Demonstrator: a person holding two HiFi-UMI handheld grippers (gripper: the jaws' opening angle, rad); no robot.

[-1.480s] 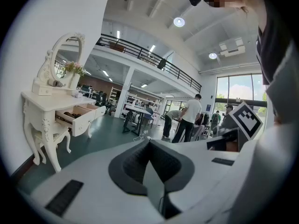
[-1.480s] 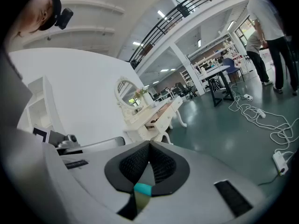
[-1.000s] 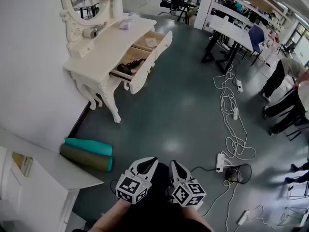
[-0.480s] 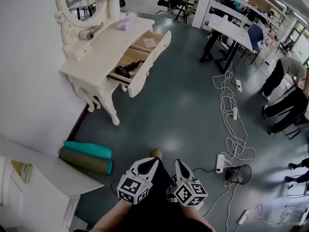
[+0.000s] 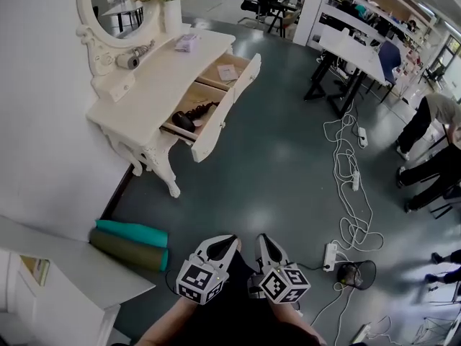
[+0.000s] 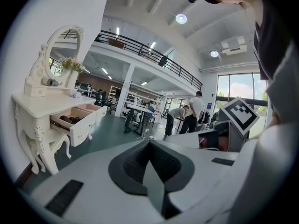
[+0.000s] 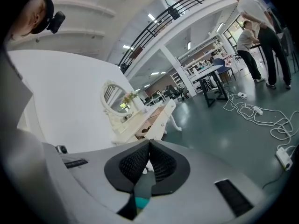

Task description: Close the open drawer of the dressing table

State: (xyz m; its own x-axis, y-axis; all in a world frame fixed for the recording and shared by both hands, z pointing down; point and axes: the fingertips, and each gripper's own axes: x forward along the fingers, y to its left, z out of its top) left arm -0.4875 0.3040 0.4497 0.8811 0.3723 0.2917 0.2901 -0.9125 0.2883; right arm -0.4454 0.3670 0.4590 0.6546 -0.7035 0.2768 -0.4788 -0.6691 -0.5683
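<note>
The white dressing table (image 5: 155, 78) stands against the wall at the upper left, with an oval mirror and a vase of flowers. Two of its drawers are pulled out side by side. The nearer drawer (image 5: 200, 121) holds a dark object and the farther drawer (image 5: 234, 71) holds a small card. Low in the head view, my left gripper (image 5: 230, 239) and right gripper (image 5: 260, 239) sit close together, both shut and empty, far from the table. The left gripper view has the left gripper (image 6: 149, 142) with the table (image 6: 39, 107) at its left. The right gripper (image 7: 149, 143) faces the table (image 7: 140, 122) from a distance.
Teal and olive rolled mats (image 5: 130, 238) lie by the wall beside a white cabinet (image 5: 65, 272). White cables and power strips (image 5: 349, 171) trail over the floor at the right, near a black wire bin (image 5: 358, 274). Workbenches (image 5: 353, 52) and people (image 5: 432, 157) are at the far right.
The dressing table has slid slightly lower and leftward in the head view as the camera moved. Both grippers keep the same shut pose at the bottom.
</note>
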